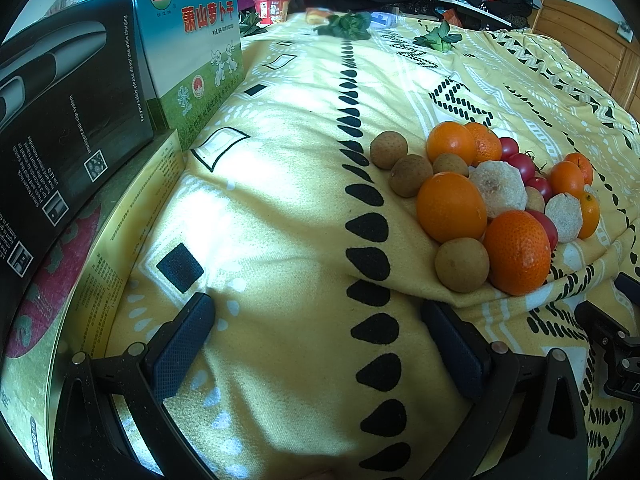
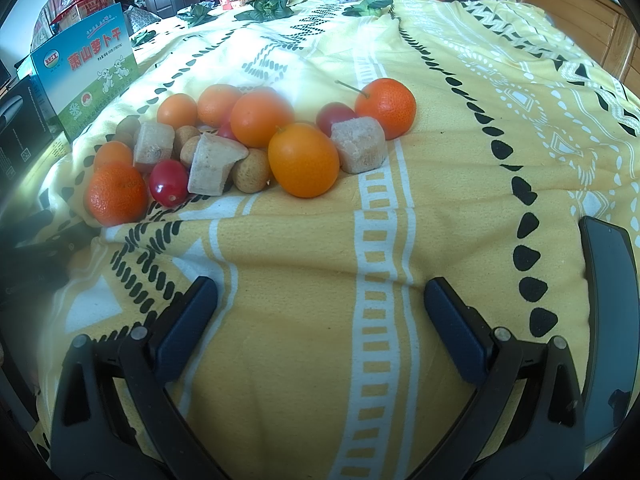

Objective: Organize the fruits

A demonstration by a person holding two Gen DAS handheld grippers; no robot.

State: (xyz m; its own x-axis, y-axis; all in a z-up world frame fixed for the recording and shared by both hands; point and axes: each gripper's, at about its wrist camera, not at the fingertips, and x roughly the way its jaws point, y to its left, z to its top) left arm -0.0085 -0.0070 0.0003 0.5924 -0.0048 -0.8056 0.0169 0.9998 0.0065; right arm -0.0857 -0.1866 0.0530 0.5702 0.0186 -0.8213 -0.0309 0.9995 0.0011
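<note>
Nearest the cameras, the left tool point(image 1: 318, 320) is hovering with its fingers spread wide and gripping nothing, and the right tool point(image 2: 320, 304) is doing the same, both over the yellow patterned blanket point(image 2: 400, 240). A dark phone point(image 2: 612, 320) is lying just beside the right tool's outer finger.

A little farther on, the fruit is sitting in one loose heap on the blanket: oranges point(image 2: 302, 160), small red tomatoes point(image 2: 169, 182), brown round fruits point(image 1: 462, 265) and pale cut chunks point(image 2: 359, 144), all touching or leaning on one another. The heap is lying to the right of the left tool and to the left of the right tool.

Beyond it, a green box point(image 1: 192, 48) and a black box point(image 1: 68, 92) are standing at the left edge, with leafy greens point(image 2: 268, 6) and a red cup point(image 1: 272, 8) at the far end.

No piece is being sorted yet. The soft, creased blanket is likely giving poor footing, so pulling one orange from the pile could be setting its neighbours rolling. A hard squeeze could be bursting a tomato, and the two tools could be colliding while reaching for the same heap.
</note>
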